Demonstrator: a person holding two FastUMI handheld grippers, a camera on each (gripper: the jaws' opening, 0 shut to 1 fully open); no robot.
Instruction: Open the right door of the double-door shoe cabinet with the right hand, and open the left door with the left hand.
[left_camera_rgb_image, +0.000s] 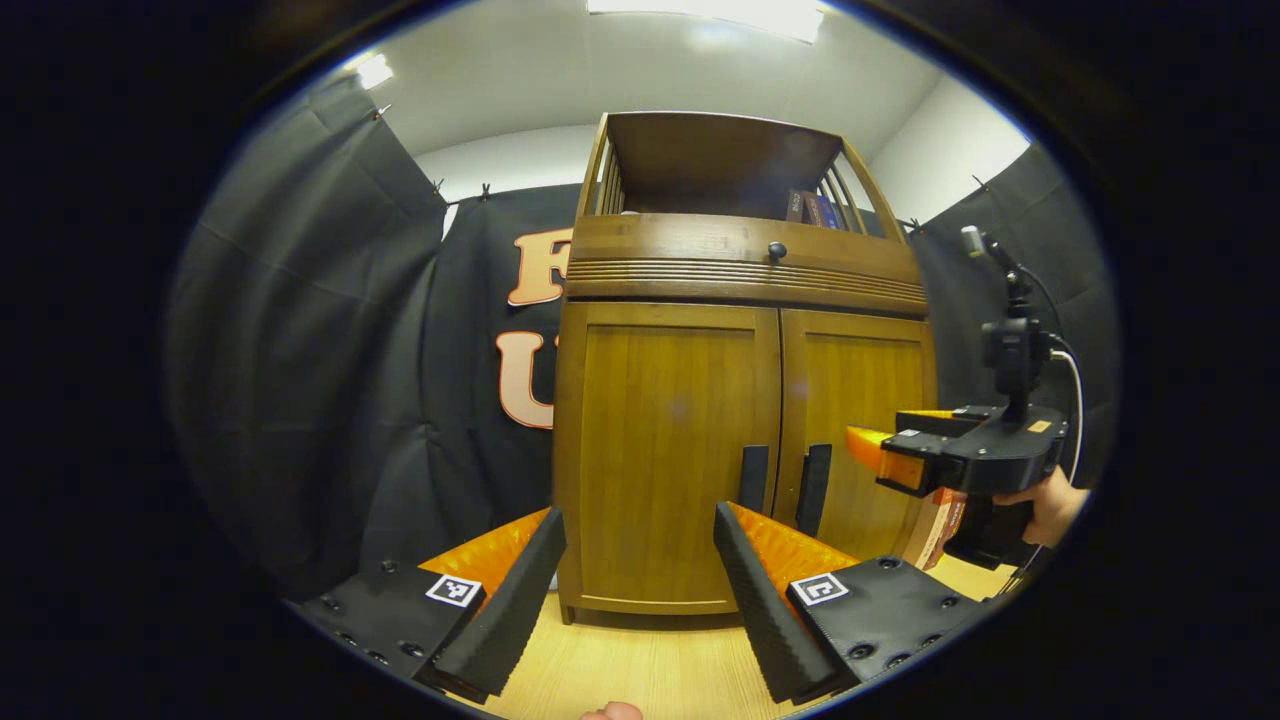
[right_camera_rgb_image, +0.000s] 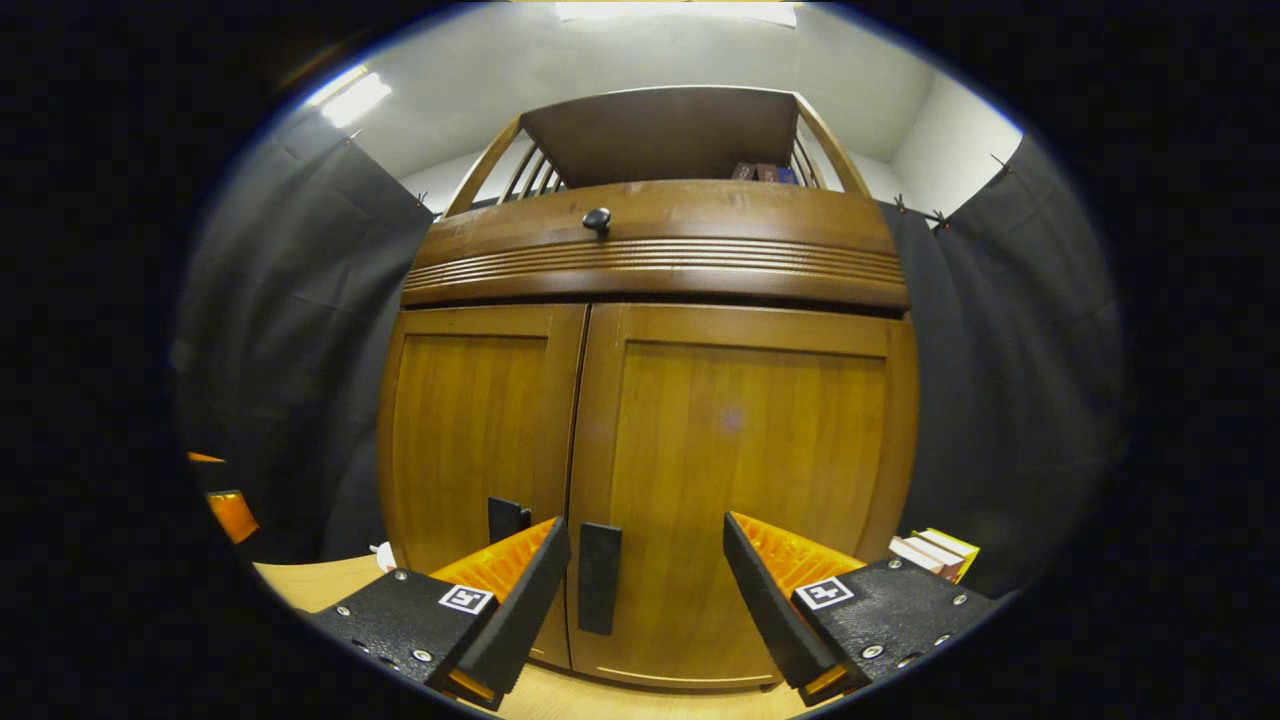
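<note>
The brown wooden shoe cabinet (left_camera_rgb_image: 745, 275) stands straight ahead with both doors closed. In the left gripper view the left door (left_camera_rgb_image: 665, 450) carries a dark vertical handle (left_camera_rgb_image: 753, 478) and the right door (left_camera_rgb_image: 860, 400) another handle (left_camera_rgb_image: 813, 488). My left gripper (left_camera_rgb_image: 637, 515) is open, a short way in front of the left door and holding nothing. My right gripper (right_camera_rgb_image: 645, 525) is open close to the right door (right_camera_rgb_image: 740, 450). The right door's handle (right_camera_rgb_image: 598, 578) lies between its fingers, near the left one and untouched. A hand (left_camera_rgb_image: 1050, 505) holds that right gripper (left_camera_rgb_image: 880, 445) at the cabinet's right.
Above the doors runs a ribbed drawer front with a black knob (right_camera_rgb_image: 597, 220). An open shelf on top holds a few books (left_camera_rgb_image: 810, 208). Boxes (right_camera_rgb_image: 930, 550) lie at the cabinet's right foot. Black cloth (left_camera_rgb_image: 320, 380) hangs on both sides. The floor (left_camera_rgb_image: 640, 670) is pale wood.
</note>
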